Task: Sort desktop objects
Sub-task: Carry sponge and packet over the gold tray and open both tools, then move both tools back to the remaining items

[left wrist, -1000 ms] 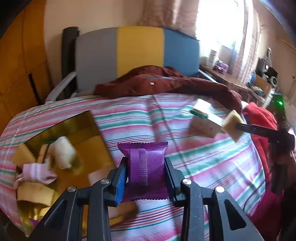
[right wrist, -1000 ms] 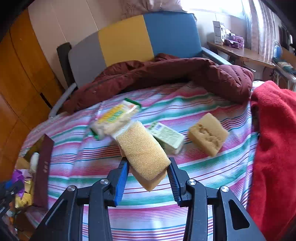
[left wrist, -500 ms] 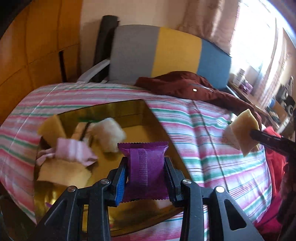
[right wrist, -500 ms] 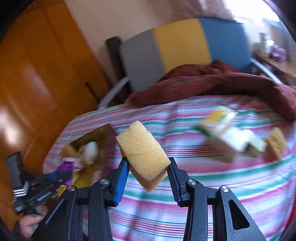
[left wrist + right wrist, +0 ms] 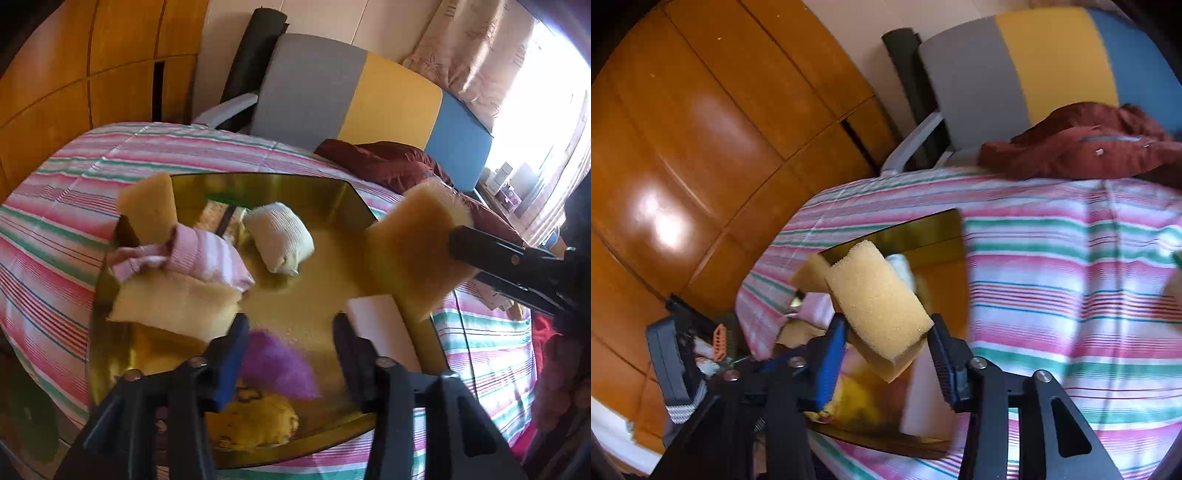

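Gold tray [image 5: 273,184] lies on the striped tabletop [image 5: 55,221]. Left claw [image 5: 290,343] stands open above it, the blurred purple packet [image 5: 277,365] beneath. Right claw [image 5: 886,336] grips a yellow sponge [image 5: 879,302] over the tray.

left hand-held gripper [image 5: 288,343]: jaws apart | right hand-held gripper [image 5: 886,339]: clamped

No text, label, brand, number or sign can be read in either view. The small boxes on the far shelf [image 5: 511,184] at about two o'clock in the left wrist view are too small and washed out by window light to show any lettering.
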Demonstrator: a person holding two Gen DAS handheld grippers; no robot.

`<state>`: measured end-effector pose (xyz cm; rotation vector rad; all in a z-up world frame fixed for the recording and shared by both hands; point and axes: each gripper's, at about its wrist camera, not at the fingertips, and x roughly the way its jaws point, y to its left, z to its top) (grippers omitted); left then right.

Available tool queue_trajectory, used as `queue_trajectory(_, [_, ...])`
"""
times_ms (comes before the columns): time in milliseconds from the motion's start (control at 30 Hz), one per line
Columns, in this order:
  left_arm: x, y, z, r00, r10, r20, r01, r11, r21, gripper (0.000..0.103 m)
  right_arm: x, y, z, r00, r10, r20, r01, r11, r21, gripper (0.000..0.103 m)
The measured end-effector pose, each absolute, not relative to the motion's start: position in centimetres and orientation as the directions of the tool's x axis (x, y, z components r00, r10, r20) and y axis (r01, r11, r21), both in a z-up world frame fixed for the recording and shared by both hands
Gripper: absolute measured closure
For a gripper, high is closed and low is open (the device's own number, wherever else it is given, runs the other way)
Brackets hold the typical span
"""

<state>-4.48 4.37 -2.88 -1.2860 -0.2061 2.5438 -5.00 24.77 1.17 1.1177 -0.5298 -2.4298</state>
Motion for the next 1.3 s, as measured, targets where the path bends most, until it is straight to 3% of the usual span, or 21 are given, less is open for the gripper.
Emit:
queue_trajectory(33, [-4.4, 4.5, -2.9, -0.562, 0.312, -0.766, -0.188, -0.95, -0.249, 0.054, -5.2, 24.3, 0.9, -0.587, -0.517, -0.624, 0.209, -0.84, 0.5, 0.046])
queue_trajectory(233, [-4.2, 4.4, -3.0, -0.569, 0.279, -0.774, -0.161, -0.96, -0.228, 0.054, -5.2, 22.9, -0.2, -0.556, -0.52, -0.649, 0.214, -0.844, 0.492, 0.041])
queue_trajectory(367, [-4.0, 4.0, -2.5, -0.593, 0.235, -0.77, -0.137, -0.972, -0.191, 0.054, -4.7, 23.3, -0.5, -0.557, -0.495, -0.667, 0.189, -0.857, 0.479, 0.029])
queue_trajectory(467, [-3.9, 3.7, -1.9, -0.619, 0.203, -0.759, -0.123, -0.979, -0.161, 0.054, -3.9, 23.3, -0.4, -0.578, -0.433, -0.692, 0.17, -0.893, 0.416, 0.019])
queue_trajectory(633, [-3.4, 3.9, -0.9, -0.642, 0.167, -0.748, -0.119, -0.986, -0.118, 0.054, -2.6, 23.2, 0.0, -0.617, -0.333, -0.713, 0.163, -0.941, 0.298, 0.011])
queue_trajectory(1033, [-2.1, 6.0, 0.5, -0.669, 0.132, -0.731, -0.163, -0.986, -0.028, 0.054, -0.7, 26.9, 0.0, -0.653, -0.195, -0.732, 0.078, -0.979, 0.19, 0.008])
queue_trajectory(1300, [-1.7, 8.5, 0.8, -0.642, 0.186, -0.743, -0.24, -0.97, -0.035, 0.054, -0.2, 31.4, 0.3, -0.665, -0.104, -0.74, -0.015, -0.988, 0.152, 0.007])
